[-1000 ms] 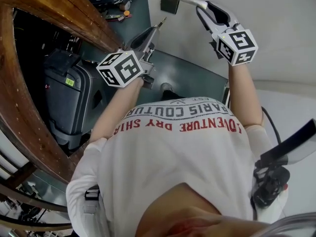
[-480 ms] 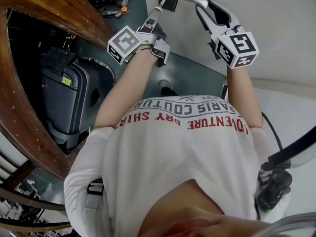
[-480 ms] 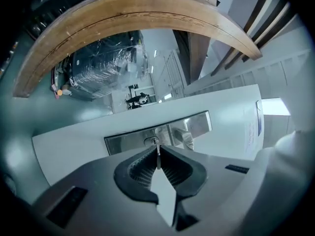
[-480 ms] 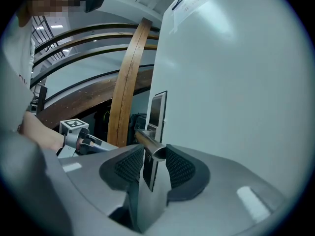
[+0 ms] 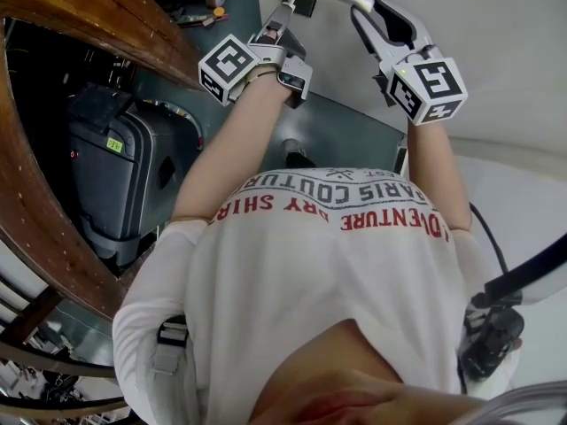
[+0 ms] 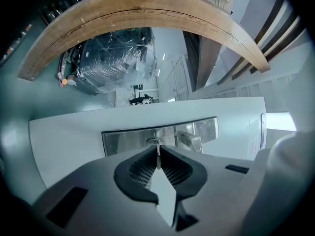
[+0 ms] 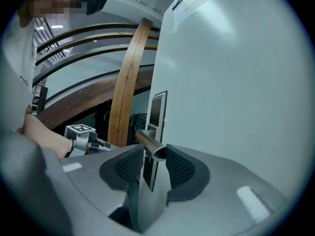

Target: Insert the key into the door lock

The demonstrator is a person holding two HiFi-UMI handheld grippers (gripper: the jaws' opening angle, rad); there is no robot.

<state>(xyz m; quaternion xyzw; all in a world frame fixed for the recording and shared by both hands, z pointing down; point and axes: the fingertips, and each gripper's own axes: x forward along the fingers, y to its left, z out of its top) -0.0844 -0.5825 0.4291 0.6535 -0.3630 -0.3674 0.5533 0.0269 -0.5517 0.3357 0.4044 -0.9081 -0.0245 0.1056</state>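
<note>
Since 1 second ago the left gripper [image 5: 283,16] has swung toward 12 o'clock and rolled; pinching the key [image 6: 158,156], its tip is at the lock keyhole [image 6: 154,142], not visibly pushed home. Meanwhile the right gripper [image 7: 150,163] clasps the door handle [image 7: 147,140].

A broad curved wooden beam [image 5: 106,16] sweeps down the left side, with thin dark rails [image 5: 53,359] below it. Behind the beam a dark grey suitcase [image 5: 111,184] stands on the grey-green floor [image 5: 354,131]. Farther off sits a plastic-wrapped stack [image 6: 113,63], with pale, evenly lit walls [image 6: 170,75] beyond it.
</note>
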